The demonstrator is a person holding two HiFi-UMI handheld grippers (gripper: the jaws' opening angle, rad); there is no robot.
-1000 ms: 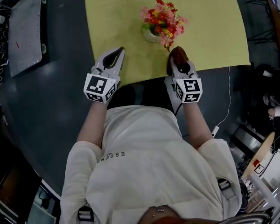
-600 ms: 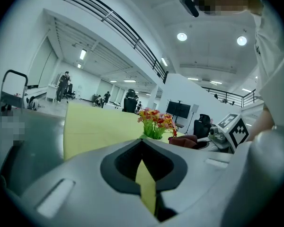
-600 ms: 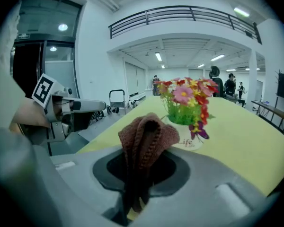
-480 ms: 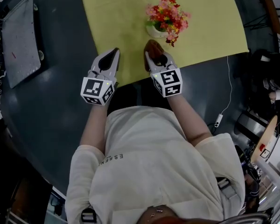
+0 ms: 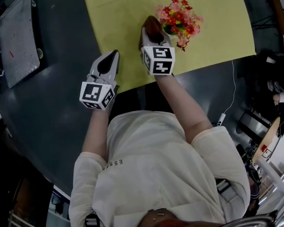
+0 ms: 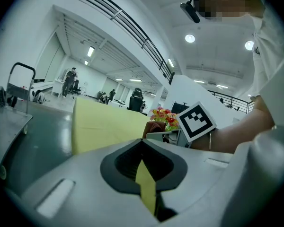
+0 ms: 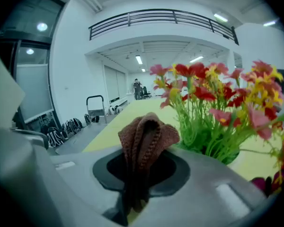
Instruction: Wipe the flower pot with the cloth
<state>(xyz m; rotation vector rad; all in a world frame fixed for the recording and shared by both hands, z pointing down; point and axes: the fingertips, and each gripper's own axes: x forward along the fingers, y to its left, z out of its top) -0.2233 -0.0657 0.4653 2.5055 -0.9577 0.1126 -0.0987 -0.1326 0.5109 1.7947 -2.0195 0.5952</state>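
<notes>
Dark grey surface [image 5: 52,103] fills most of the head view. A yellow mat [image 5: 123,13] covers its far middle. A flat grey panel [image 5: 19,37] lies at the far left, well apart from the mat.

Your left hand-held gripper [image 5: 114,54] is over the mat's near left edge, tips pointing away from you. The marker cube [image 5: 95,92] is at its near end. In the left gripper view the jaws stand together with nothing gripped; only a thin strip of yellow mat shows through the slit behind the tips.

Your right hand-held gripper [image 5: 152,32] is further out over the mat, just left of the flowers [image 5: 181,17]. Its own marker cube [image 5: 157,60] faces up at the head camera. Its jaws are clamped on the cloth [image 7: 144,136], a brown knitted fold standing up out of the tips.

Flowers: a red, pink and yellow bunch on green stems, close on the right in the right gripper view.

Flower pot [image 5: 168,30]: white, standing on the mat right of centre. From above the blooms cover most of it and only a small piece of rim shows.

In the head view the cloth sits just beside the pot's left side. It may be touching, but the gripper body and blooms hide the gap, so contact is not confirmed.
</notes>
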